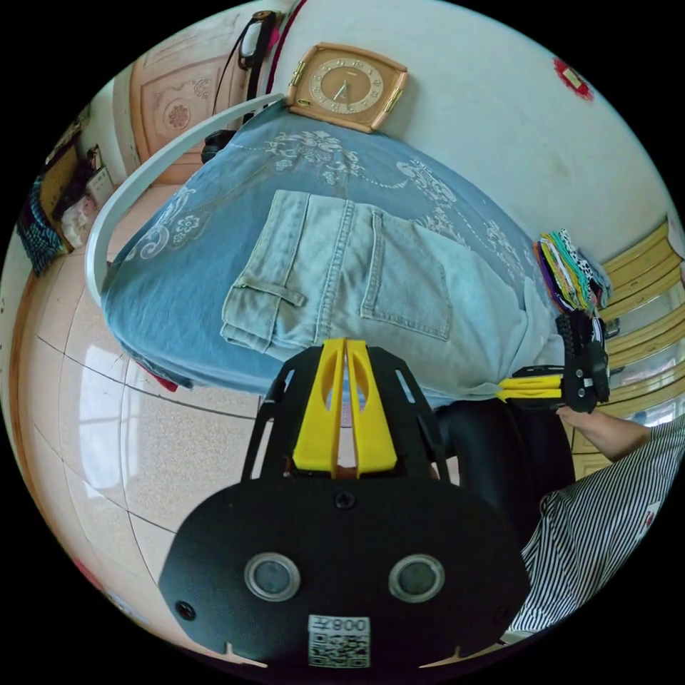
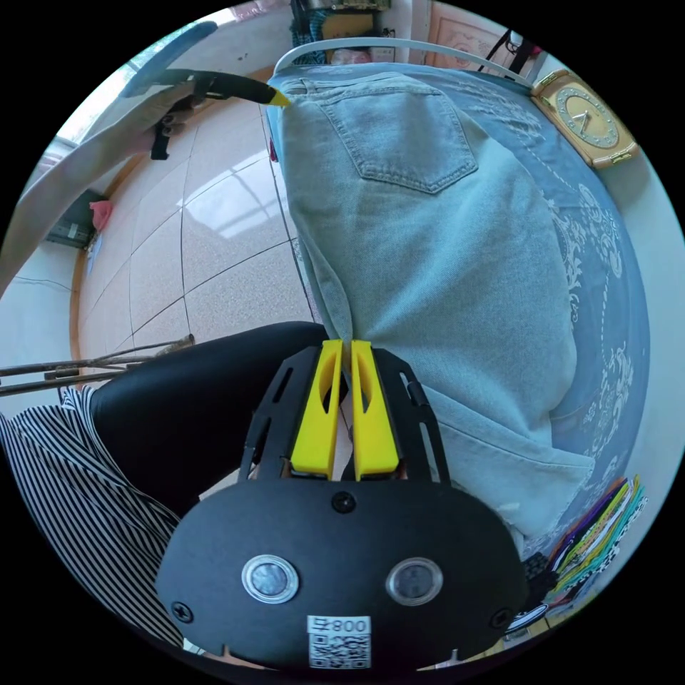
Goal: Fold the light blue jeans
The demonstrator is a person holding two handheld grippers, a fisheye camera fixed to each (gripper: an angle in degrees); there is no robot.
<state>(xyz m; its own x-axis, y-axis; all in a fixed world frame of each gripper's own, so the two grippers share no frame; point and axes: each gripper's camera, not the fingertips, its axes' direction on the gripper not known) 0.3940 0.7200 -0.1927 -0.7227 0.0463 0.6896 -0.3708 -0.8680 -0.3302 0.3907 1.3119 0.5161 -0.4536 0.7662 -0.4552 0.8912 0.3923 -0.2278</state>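
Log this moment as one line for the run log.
jeans: flat on blue-covered table | left tongs: shut on near edge | right tongs: shut on near edge

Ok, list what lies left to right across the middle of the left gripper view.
Tiled floor → white curved rail → blue patterned cover → light blue jeans → right gripper → stack of colourful cloths.

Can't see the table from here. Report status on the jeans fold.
Left gripper shut on jeans edge; right gripper shut on the other end. Jeans flat on the blue tablecloth, back pocket up. Clock and cloth stack stand clear.
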